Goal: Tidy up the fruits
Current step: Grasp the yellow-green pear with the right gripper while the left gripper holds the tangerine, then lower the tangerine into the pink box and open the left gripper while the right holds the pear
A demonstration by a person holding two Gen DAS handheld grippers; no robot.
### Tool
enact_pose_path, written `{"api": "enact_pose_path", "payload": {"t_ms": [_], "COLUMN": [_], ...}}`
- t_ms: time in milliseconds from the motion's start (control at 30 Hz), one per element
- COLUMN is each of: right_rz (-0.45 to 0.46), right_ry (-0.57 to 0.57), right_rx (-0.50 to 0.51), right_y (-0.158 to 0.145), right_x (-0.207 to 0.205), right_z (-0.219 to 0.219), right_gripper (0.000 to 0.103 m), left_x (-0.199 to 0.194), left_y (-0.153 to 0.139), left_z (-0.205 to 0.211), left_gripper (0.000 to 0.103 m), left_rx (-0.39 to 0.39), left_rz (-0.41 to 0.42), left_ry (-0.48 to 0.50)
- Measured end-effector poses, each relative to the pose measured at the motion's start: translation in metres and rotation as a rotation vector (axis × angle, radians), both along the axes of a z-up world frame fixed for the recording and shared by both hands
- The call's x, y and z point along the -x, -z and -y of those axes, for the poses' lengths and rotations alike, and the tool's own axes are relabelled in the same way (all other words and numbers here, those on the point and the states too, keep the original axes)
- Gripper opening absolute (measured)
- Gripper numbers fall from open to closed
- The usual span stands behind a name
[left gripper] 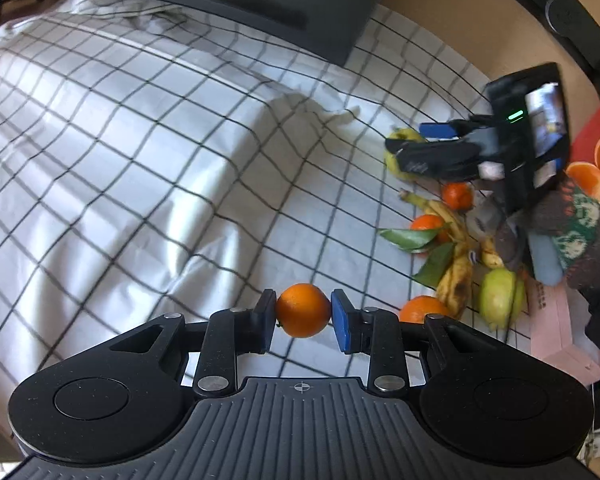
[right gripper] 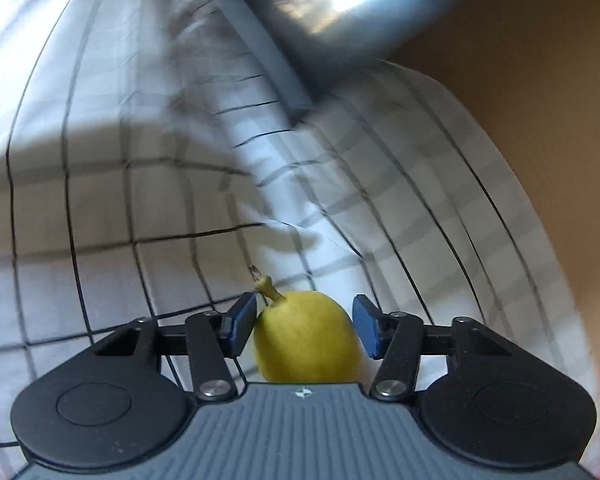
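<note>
Left gripper [left gripper: 303,316] clamping an orange [left gripper: 302,310] over the checked cloth [left gripper: 140,160] | right gripper [right gripper: 305,324] fingers bracketing a yellow pear [right gripper: 306,340], left pad touching, right pad's contact unclear | remaining fruit pile [left gripper: 448,248] lying nearby.

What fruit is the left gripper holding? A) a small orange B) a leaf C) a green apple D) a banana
A: in the left wrist view, the left gripper has its two blue pads pressed against the sides of a small orange above the checked cloth, while the bananas lie off to the right.
</note>
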State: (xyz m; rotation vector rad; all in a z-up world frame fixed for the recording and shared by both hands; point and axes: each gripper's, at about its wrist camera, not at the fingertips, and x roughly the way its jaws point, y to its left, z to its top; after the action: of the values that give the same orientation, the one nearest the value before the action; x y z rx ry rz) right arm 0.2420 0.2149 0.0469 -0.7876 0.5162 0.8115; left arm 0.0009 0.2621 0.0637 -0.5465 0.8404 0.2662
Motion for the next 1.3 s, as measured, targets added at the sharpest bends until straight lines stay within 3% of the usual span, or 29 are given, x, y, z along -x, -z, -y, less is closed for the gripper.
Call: {"api": "enact_pose_path", "payload": {"t_ms": [100,167,467,700,933,1033,1133,1300], "right_rz": [-0.146,-0.190,-0.186,-0.245,-0.262,-0.298,-0.275,-0.117], "right_ry": [0.094,0.144,0.235,0.324,0.365,0.372,0.363,0.376], "right_rx": [-0.114,-0.150,-0.234,-0.243,-0.242,-0.325,-0.408,-0.474], "right_y": [-0.013,-0.017,-0.008,0.001,-0.002,-0.024,-0.067,-0.147], "right_x": [-0.020,-0.027,-0.032,-0.041,-0.041,-0.026,0.006,0.071], "right_z": [0.028,0.038,0.050,0.049,0.045,0.061,0.091,0.173], "right_gripper": [0.048,0.048,0.046,0.057,0.057,0.057,0.057,0.057], "left_x": [-0.010,-0.017,-0.039,-0.042,-0.036,-0.030,-0.031,-0.057], "left_y": [0.002,0.003,0.012,0.012,0.012,0.005,-0.012,-0.065], "left_z": [0.000,0.001,-0.002,-0.006,0.002,0.013,0.027,0.069], "left_gripper": [0.034,0.034,0.034,0.034,0.034,0.034,0.034,0.034], "left_rx": [0.012,0.017,0.039,0.035,0.019,0.012,0.013,0.011], "left_rz": [0.009,0.014,0.006,0.002,-0.002,0.023,0.089,0.273], "left_ry": [0.024,0.041,0.107,0.133,0.189,0.237,0.287,0.431]}}
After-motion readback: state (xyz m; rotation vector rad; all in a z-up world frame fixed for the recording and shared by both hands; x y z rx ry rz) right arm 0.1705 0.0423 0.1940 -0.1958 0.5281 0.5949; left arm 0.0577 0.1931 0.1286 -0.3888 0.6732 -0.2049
